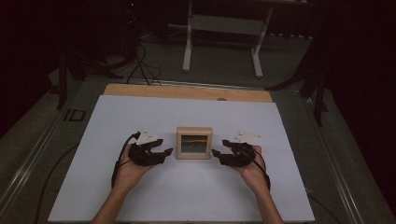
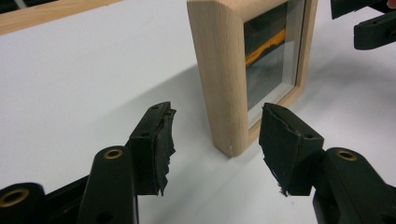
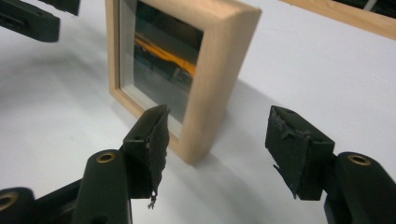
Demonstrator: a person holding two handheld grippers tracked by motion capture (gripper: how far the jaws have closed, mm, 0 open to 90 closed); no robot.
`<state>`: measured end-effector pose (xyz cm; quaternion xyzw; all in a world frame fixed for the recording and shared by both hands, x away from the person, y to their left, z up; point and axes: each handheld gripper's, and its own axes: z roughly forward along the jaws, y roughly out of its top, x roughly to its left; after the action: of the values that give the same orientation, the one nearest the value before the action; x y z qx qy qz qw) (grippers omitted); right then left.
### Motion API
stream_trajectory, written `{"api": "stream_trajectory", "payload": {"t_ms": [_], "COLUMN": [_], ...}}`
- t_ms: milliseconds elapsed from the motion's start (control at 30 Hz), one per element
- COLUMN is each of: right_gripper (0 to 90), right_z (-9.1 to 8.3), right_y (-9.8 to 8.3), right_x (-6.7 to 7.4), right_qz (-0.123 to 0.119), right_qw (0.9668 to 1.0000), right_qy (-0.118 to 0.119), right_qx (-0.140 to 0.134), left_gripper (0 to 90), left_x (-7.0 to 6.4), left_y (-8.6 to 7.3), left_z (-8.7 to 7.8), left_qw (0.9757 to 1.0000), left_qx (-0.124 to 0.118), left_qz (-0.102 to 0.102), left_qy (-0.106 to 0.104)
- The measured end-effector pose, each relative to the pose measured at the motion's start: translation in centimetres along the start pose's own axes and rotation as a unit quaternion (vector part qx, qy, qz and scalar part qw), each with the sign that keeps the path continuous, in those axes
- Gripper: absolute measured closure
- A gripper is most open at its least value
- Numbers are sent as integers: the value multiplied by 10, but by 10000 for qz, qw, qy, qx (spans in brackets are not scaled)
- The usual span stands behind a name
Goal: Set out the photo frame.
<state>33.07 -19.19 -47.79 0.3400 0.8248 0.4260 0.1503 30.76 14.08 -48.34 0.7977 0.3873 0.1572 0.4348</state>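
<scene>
Item: small wooden picture frame (image 1: 194, 143), glazed, standing upright near the middle of the white counter (image 1: 140, 116); dark picture with an orange streak behind the glass.

Left hand-held gripper (image 1: 167, 151): just beside the frame's left edge, jaws spread wide, nothing between the pads; in the left gripper view the frame's near corner (image 2: 224, 93) stands just beyond the gap, untouched.

Right hand-held gripper (image 1: 215, 153): just beside the frame's right edge, jaws likewise wide apart and empty; frame corner (image 3: 210, 93) lies ahead of the gap, clear of both pads.
</scene>
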Motion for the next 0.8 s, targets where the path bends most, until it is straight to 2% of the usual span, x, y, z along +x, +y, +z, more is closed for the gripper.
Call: {"api": "stream_trajectory", "payload": {"t_ms": [333, 433, 633, 800], "right_gripper": [388, 388, 387, 387], "right_z": [-12, -20, -32, -36], "right_y": [-18, -26, -38, -44], "right_x": [-5, -8, -11, -14], "right_qz": [27, 124, 120, 162], "right_qw": [9999, 9999, 9997, 9996], "right_qy": [-74, -42, -151, -170], "right_qx": [86, 54, 120, 121], "left_gripper": [445, 445, 445, 444], "left_x": [0, 4, 9, 10], "left_y": [-12, -20, -31, -35], "left_z": [-10, -16, -26, -31], "left_qw": [9999, 9998, 9997, 9996], "left_qx": [95, 136, 145, 175], "left_qz": [73, 43, -31, -5], "left_qy": [40, 99, 178, 207]}}
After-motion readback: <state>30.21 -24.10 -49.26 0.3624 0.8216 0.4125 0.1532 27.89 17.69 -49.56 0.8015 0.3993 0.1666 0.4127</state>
